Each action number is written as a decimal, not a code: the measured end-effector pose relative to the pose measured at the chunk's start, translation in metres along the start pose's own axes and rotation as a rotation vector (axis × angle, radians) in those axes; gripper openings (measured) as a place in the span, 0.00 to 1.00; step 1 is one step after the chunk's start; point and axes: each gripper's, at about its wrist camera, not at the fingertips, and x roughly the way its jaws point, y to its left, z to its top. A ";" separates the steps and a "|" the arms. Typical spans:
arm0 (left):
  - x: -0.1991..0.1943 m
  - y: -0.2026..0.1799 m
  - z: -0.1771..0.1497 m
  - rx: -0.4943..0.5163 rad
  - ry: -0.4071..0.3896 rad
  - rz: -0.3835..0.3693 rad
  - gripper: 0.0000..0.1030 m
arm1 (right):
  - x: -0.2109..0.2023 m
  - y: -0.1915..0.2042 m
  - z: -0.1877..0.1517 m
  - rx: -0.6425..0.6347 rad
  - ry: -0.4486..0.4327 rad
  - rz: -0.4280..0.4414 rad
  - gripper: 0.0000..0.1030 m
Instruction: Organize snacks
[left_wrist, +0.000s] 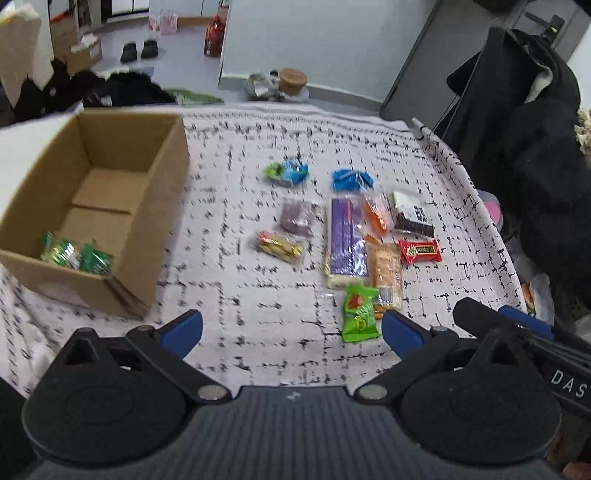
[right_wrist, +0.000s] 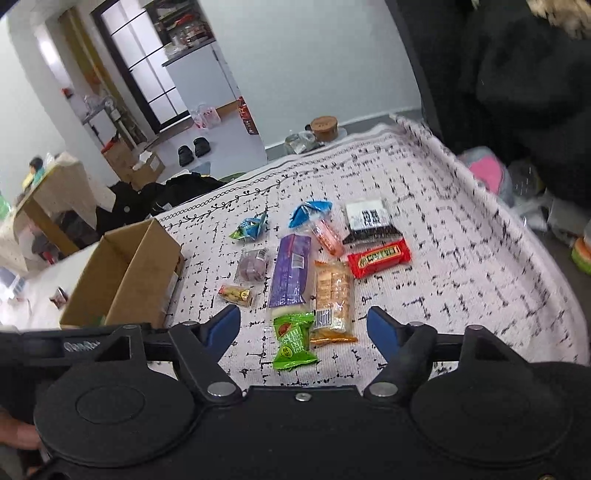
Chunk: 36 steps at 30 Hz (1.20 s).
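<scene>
black-and-white patterned cloth covers the work surface, with a room floor and doorway blurred across the top of both frames. an open cardboard box sits at the left of the left wrist view and already holds a few green packets in its lower corner. the remaining snacks lie in a loose cluster at centre right, well apart from the box.

the left gripper hangs above the cloth with its blue fingers spread wide and nothing between them. the right gripper is likewise spread and empty.

the nearest loose item is the green snack packet. in the right wrist view it lies just ahead, almost centred between the fingers, its long axis running roughly up the frame along the gripper's forward line. in the left wrist view the same packet sits to the lower right, just beside the right-hand finger rather than between them. judging from this, the right gripper is better placed: a short forward drop would straddle the packet across its narrow width, then a carry toward the left of the frame to the box. the orange cracker pack touches its upper edge and could get nudged.
</scene>
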 end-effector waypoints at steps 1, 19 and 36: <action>0.005 -0.001 0.000 -0.012 0.008 0.000 0.99 | 0.002 -0.004 0.002 0.022 0.010 0.005 0.70; 0.075 -0.033 0.006 -0.032 0.101 -0.049 0.78 | 0.047 -0.048 0.023 0.142 0.162 0.056 0.57; 0.130 -0.047 0.011 0.001 0.219 -0.042 0.25 | 0.087 -0.056 0.026 0.184 0.242 0.059 0.50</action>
